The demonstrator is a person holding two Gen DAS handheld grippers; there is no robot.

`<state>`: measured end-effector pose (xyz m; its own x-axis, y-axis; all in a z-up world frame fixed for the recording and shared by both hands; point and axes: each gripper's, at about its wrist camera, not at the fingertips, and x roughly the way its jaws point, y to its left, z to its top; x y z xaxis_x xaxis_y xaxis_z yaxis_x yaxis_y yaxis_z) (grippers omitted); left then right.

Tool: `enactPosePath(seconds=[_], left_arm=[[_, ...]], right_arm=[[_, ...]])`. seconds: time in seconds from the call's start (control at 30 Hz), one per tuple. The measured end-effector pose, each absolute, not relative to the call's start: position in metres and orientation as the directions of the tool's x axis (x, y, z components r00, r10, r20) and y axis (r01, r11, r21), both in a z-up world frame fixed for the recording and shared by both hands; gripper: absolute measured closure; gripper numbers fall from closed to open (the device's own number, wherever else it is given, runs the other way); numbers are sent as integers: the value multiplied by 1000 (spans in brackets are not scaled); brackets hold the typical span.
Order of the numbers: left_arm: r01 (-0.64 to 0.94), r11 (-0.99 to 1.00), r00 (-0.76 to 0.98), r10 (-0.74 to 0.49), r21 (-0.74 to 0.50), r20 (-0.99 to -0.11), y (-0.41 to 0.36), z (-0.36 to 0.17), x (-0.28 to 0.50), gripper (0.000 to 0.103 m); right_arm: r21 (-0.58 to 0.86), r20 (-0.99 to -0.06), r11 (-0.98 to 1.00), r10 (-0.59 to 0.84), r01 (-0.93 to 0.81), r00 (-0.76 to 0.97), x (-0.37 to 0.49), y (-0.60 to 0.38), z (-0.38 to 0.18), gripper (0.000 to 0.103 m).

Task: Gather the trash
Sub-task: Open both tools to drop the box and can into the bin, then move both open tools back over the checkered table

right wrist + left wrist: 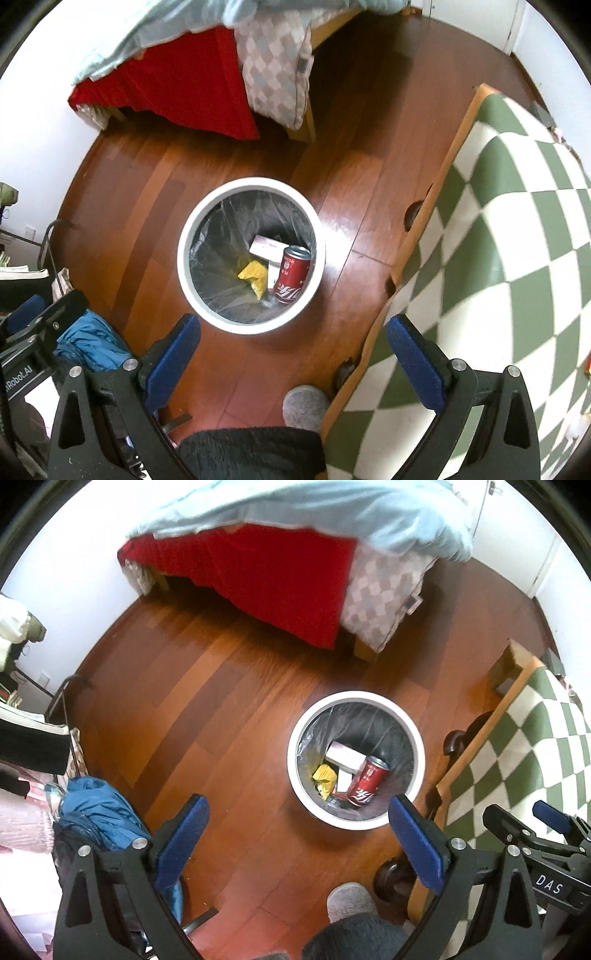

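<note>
A white round trash bin (300, 771) (183, 266) with a clear liner stands on the wooden floor below both grippers. Inside lie a red soda can (368, 782) (291, 275), a yellow crumpled wrapper (325, 777) (255, 277) and a white box (341, 755) (264, 245). My left gripper (299, 812) hangs open above the floor just in front of the bin, nothing between its blue pads. My right gripper (293, 332) is also open and empty, high over the bin's near rim. The right gripper's body shows at the lower right of the left wrist view.
A bed (258, 572) with red skirt and pale blue cover stands beyond the bin. A table with a green and white checked cloth (498, 240) is at the right. Blue clothing (96, 812) is piled at the left. A person's slippered foot (304, 402) is near the bottom.
</note>
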<state>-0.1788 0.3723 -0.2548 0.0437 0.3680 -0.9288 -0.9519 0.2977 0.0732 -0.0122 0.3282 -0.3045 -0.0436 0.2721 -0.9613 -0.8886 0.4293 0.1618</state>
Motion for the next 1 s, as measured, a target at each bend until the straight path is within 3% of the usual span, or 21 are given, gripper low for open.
enactPosePath(seconds=[0.6,0.77,1.0], left_arm=[[-948,315,135,540,51,-831,264,-141,-198,4],[-940,338,161,530,34,-832,238,-139,-186,4],[-900,434,188,456,34,-870,212,-176,-118,4]], right_arm=[[268,-856,362,515,-893,-48,-26,211,-166,1],[348,-821,372,565,-860,-88,-18,163,-149,1],[425,-817,477,567,-770,-100,31,87,-164,1]])
